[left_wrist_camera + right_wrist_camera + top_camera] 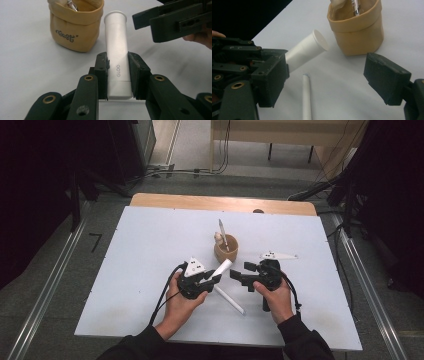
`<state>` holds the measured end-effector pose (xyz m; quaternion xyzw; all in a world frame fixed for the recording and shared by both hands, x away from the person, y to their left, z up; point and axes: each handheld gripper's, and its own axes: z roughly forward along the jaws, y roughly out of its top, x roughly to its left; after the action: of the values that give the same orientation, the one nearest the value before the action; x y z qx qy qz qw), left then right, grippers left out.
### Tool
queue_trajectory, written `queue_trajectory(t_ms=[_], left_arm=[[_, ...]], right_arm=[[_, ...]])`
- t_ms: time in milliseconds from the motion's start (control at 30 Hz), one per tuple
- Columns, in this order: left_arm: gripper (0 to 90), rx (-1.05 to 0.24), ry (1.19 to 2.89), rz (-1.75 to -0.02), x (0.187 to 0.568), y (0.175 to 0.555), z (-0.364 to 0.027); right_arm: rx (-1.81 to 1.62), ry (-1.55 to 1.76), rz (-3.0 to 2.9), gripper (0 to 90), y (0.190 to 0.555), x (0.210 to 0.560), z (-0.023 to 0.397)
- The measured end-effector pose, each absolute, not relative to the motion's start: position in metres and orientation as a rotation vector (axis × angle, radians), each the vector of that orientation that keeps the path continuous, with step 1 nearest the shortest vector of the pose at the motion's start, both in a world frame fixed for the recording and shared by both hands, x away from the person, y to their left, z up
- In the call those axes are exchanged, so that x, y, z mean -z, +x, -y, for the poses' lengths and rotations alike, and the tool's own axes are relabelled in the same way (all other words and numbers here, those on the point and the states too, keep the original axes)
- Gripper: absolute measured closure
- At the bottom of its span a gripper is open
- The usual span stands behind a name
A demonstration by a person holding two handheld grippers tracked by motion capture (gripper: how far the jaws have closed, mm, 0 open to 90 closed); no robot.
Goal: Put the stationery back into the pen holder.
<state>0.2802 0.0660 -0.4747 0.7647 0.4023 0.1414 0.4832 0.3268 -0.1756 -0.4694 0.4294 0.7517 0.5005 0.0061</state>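
Left gripper point(210, 279), lower centre of the high view: jaws closed onto a white tube point(221, 268), pads pressing its two sides. Its own view shows the tube point(117, 56) upright in the frame between the pads, gripped near the bottom end, printed "GLOO" on the side, flared rim at the top. The tube is held off the table, its free end pointing to the upper right in the high view, toward the bag.

Right gripper point(239, 274), just right of centre in the high view: jaws spread wide, nothing between them. Its own view shows the two black pads far apart at lower left and lower right of the frame, bare table point(342, 82) in the gap. It also shows the tube point(307, 51) at centre left with the round end facing the camera, near the left pad; contact not discernible.

Tan bag point(226, 248), centre of the high view, standing upright, rim rolled over, near the tube's free end but apart from it. A pen point(222, 231) sticks up out of it, beside a small pale item I cannot identify.

White stick point(231, 300) lies flat on the table below and between the two grippers, slanting to the lower right.
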Motion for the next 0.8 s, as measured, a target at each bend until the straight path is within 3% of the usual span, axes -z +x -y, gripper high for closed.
queue_trajectory(t_ms=[367, 800], left_arm=[[72.4, -0.339, 1.852, -0.958, 0.476, 0.279, -0.053], [72.3, -0.326, 1.841, -0.941, 0.475, 0.275, -0.048]], right_arm=[[-1.655, 1.441, -2.337, 21.7, 0.333, 0.476, 0.171], [-1.784, 1.510, -2.332, 46.1, 0.337, 0.479, 0.172]])
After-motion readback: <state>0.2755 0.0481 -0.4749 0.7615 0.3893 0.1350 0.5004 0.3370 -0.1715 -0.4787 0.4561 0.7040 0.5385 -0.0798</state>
